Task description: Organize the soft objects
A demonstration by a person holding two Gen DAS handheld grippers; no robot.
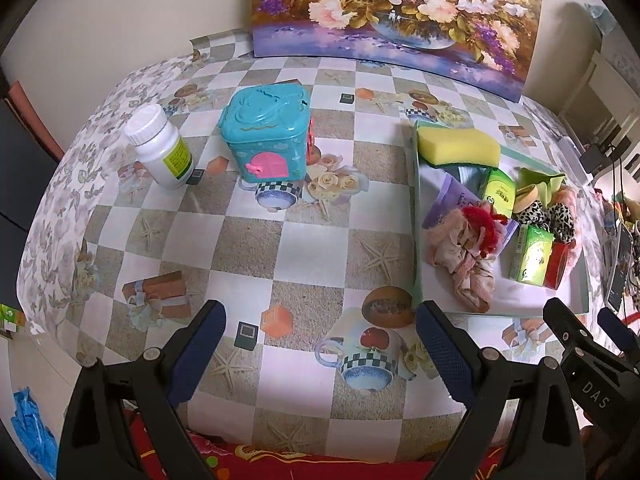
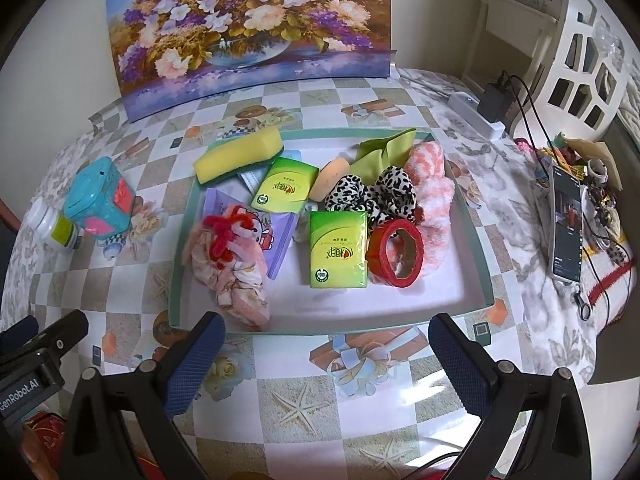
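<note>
Both the left gripper and right gripper hang wide apart holding nothing over bare checkered tablecloth, and beyond sits one shallow green-rimmed tray with two green tissue packs, one yellow sponge.

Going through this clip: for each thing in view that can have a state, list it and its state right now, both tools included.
Left tool: open, empty, above the table.
Right tool: open, empty, in front of the tray.
White bottle: capped, upright, outside the tray.
Teal toy box: closed, upright, outside the tray.
Yellow sponge: lying on the tray's far left rim.
Front tissue pack: flat in the tray.
Red tape roll: tilted on edge against the pink fluffy cloth.
Phone: screen lit.
</note>
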